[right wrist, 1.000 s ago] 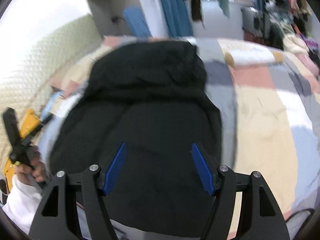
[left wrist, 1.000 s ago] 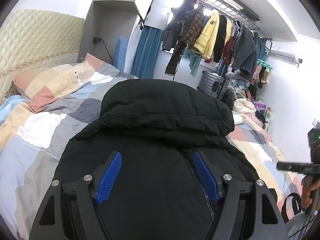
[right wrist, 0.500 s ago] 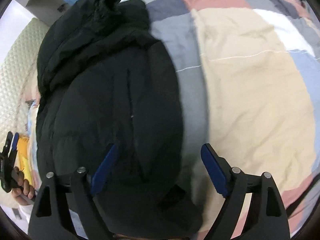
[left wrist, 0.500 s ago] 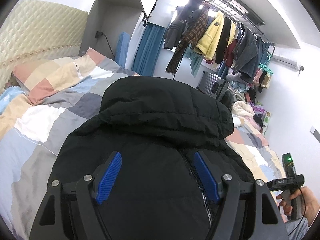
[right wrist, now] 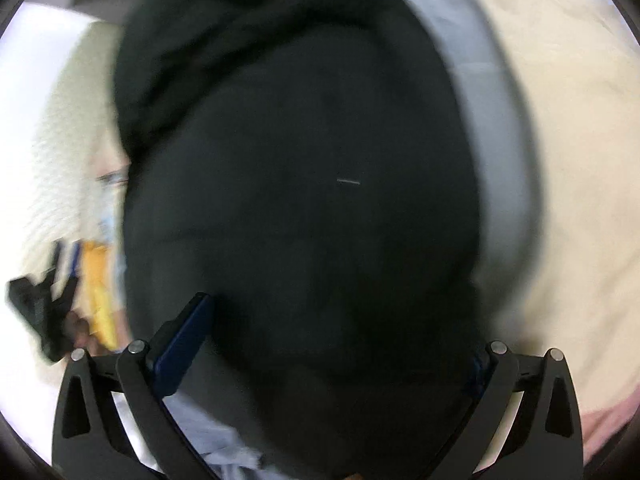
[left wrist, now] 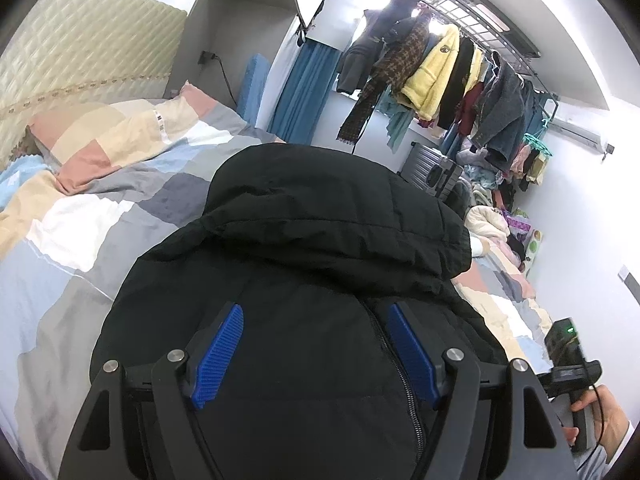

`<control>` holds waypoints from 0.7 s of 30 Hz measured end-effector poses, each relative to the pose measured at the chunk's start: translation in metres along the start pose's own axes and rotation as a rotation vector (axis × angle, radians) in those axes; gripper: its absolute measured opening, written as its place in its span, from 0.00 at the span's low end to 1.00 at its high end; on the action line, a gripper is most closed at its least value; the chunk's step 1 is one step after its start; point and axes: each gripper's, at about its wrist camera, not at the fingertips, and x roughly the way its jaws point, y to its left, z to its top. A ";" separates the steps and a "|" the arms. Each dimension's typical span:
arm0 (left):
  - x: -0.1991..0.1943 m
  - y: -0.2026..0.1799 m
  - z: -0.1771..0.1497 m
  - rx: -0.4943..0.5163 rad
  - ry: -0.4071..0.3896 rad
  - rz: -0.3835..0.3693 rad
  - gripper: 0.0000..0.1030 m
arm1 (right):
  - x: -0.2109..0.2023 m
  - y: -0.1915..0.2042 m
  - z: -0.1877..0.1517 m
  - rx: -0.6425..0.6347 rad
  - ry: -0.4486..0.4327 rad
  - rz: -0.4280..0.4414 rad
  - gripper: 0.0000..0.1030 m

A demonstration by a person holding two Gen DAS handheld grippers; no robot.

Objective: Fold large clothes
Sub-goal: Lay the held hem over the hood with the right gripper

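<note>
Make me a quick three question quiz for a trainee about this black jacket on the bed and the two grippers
1. True or false: the black jacket lies on the patchwork bed cover.
2. Multiple choice: the left gripper is A) shut on the hood, B) open above the jacket, C) out of view.
3. Fill in: the yellow coat hangs on the ______ by the far wall.

Key:
1. True; it lies there with its hood toward the far end.
2. B. The right gripper is open too, though that view is blurred.
3. Clothes rack.
</note>
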 end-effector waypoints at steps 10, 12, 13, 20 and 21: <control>0.001 0.012 0.002 -0.033 0.055 0.039 0.72 | 0.000 0.022 -0.006 -0.082 -0.031 0.008 0.97; 0.003 0.014 0.006 -0.014 0.114 0.075 0.72 | 0.015 0.013 -0.007 -0.042 0.037 -0.047 0.90; 0.002 0.017 0.008 -0.017 0.144 0.080 0.72 | 0.019 0.013 -0.007 -0.031 0.054 -0.062 0.89; -0.002 0.072 0.015 -0.151 0.429 0.083 0.73 | 0.030 0.042 -0.005 -0.094 0.014 -0.146 0.37; -0.001 0.080 0.012 -0.169 0.467 0.083 0.73 | 0.027 0.046 -0.005 -0.109 -0.006 -0.142 0.32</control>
